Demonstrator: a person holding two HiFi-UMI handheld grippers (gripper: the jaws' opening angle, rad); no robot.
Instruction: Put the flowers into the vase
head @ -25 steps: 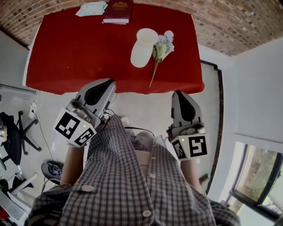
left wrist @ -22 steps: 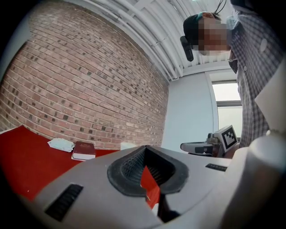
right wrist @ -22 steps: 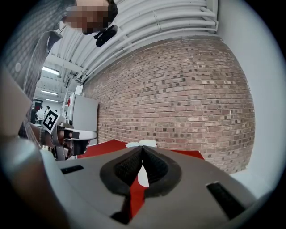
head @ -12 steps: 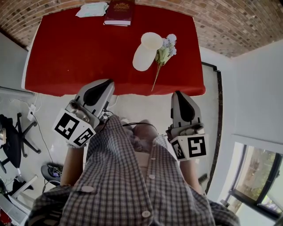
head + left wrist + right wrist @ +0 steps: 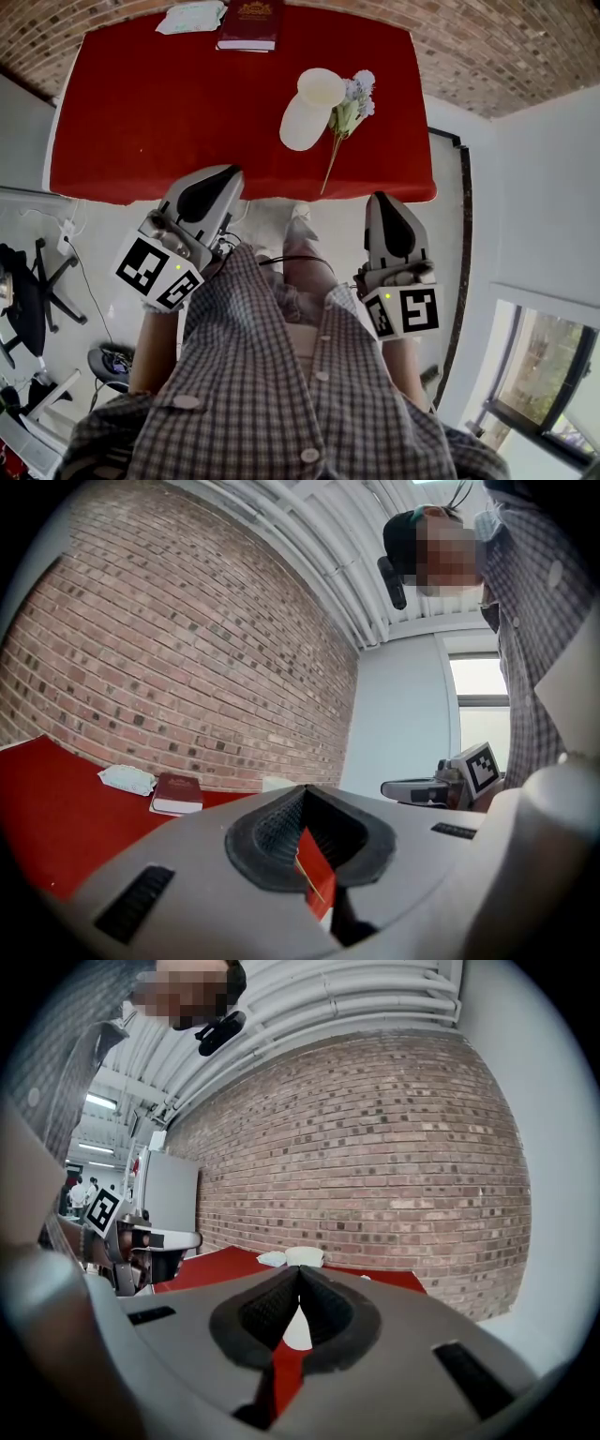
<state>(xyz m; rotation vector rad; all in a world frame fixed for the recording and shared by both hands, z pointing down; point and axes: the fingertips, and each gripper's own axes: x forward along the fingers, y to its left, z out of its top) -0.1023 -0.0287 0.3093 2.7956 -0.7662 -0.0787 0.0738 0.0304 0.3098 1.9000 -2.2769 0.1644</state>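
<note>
A white vase (image 5: 309,109) stands on the red table (image 5: 141,112), right of its middle. A bunch of pale flowers (image 5: 352,98) lies on the cloth just right of the vase, its thin stem (image 5: 329,169) reaching to the table's near edge. My left gripper (image 5: 232,173) hovers in front of that edge, shut and empty. My right gripper (image 5: 378,198) hangs a little nearer to me, right of the stem, also shut and empty. In the right gripper view the vase (image 5: 305,1256) shows straight past the shut jaws. The left gripper view points level over the table.
A dark red book (image 5: 249,24) and a pale tissue pack (image 5: 192,18) lie at the table's far edge against the brick wall. An office chair (image 5: 33,286) and cables stand on the floor at the left. A window (image 5: 539,375) is at the lower right.
The person's leg and shoe have come forward under the table's near edge, and the table sits slightly closer in view. Both grippers stay shut in the same pose.
</note>
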